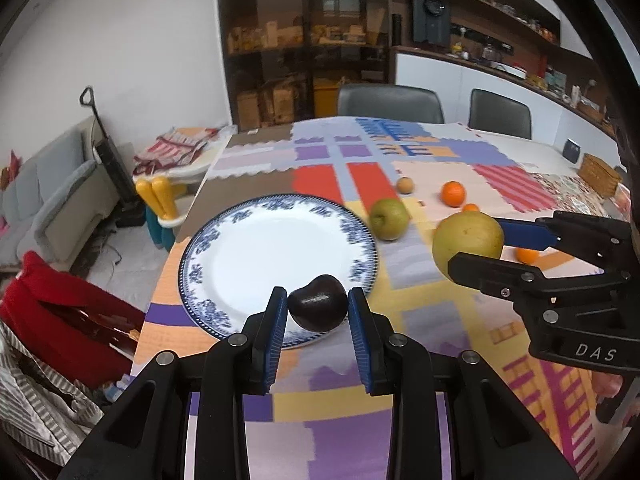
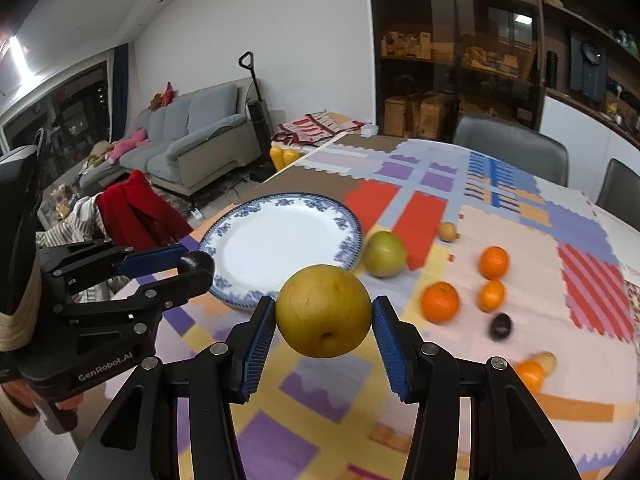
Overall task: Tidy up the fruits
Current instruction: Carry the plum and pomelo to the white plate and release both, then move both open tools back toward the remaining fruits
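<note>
A table under a patchwork cloth (image 2: 500, 216) carries a blue-rimmed plate (image 2: 224, 236) ahead-left of the right gripper (image 2: 324, 326), a green apple (image 2: 384, 254) beyond it, oranges (image 2: 440, 302) to its right

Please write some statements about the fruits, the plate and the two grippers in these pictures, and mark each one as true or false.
1. The left gripper holds a dark plum. True.
2. The right gripper is open and holds nothing. False: it is closed on a yellow pear.
3. Fruit already lies on the plate. False: nothing lies on the plate; the plum is only held in front of its near rim.
4. A green apple lies beside the plate on the tablecloth. True.
5. Several oranges lie on the tablecloth. True.
6. All the chairs behind the table are red. False: they are dark grey.
</note>
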Demonstrator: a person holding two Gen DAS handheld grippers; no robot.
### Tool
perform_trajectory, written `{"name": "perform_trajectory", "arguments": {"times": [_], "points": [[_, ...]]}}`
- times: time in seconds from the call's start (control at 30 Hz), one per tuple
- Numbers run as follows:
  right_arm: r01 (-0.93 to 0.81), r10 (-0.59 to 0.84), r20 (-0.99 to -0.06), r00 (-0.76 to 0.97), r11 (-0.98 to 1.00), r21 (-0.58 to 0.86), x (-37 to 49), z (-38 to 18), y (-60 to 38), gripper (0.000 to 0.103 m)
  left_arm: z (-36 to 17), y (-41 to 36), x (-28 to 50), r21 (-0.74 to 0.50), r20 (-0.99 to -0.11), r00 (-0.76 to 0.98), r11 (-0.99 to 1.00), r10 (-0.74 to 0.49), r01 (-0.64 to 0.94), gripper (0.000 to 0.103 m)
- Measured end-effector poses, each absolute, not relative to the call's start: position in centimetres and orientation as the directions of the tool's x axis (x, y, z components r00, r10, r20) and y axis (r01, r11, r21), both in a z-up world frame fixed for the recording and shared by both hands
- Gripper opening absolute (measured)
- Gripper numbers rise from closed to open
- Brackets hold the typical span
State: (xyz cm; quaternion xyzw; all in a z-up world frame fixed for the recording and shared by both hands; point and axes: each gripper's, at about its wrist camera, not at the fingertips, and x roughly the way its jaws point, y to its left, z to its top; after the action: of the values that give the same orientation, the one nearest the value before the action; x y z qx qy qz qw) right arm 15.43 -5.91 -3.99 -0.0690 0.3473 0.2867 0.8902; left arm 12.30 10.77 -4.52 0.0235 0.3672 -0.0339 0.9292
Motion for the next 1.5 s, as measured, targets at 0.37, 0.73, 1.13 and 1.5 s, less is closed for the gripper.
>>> {"name": "perform_trajectory", "arguments": {"times": [0.37, 0.73, 1.13, 1.5], "points": [[-0.604, 0.459, -0.73, 0.507, 0.793, 0.079, 20.3, -7.5, -0.4, 0.051, -7.4, 14.9, 16.7, 0.013, -0.736, 0.676, 1.0, -0.01, 0.029, 0.031], [-0.584, 0.44, -0.721, 0.536, 0.81, 0.06, 22.7, -7.1, 1.3, 0.046, -9.1, 16.4, 19.1, -0.027, -0.764, 0.644, 0.999, -0.032, 0.019, 0.045], [-0.556, 0.431, -0.702, 0.566, 0.829, 0.061, 21.0, -6.4, -0.5, 0.047, -7.0, 14.6, 17.0, 0.045, -0.711, 0.703, 0.999, 0.017, 0.021, 0.061], [-0.472, 0.396, -0.628, 0.67, 0.88, 0.052, 17.1, -3.3, -5.8, 0.067, -2.7, 10.7, 12.5, 0.033, -0.625, 0.78, 0.999, -0.004, 0.032, 0.076]]}}
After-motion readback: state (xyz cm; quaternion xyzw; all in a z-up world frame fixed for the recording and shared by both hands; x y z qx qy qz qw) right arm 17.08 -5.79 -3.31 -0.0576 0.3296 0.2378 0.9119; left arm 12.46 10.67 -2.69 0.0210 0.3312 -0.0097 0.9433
